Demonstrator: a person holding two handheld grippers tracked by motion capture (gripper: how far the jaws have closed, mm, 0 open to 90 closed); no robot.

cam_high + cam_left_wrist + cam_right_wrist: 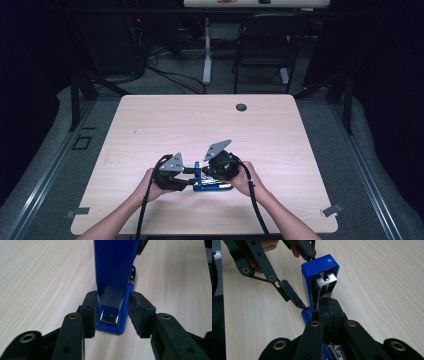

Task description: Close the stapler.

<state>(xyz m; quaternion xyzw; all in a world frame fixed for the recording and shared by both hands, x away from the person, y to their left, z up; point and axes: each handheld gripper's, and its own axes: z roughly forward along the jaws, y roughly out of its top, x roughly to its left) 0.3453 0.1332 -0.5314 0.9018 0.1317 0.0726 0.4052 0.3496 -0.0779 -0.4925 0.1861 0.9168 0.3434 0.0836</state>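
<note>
Two hand-held grippers work a blue stapler [210, 184] opened on the wooden table [165, 125], low and centre in the high view.

In the left gripper view the left gripper [112, 315] has its jaws apart, one on each side of the stapler's base at the lower centre of the frame; the left pad [90, 312] lies against the blue edge, the right one stands just off it (a narrow gap shows). The stapler's top arm rises steeply toward the upper centre. In the right gripper view the right gripper [329, 312] has its jaws pressed together at mid-frame on the metal staple rail [325, 282] inside the raised arm, whose blue tip sits upper centre. A hand [150, 182] holds the left gripper at the stapler's left.
</note>
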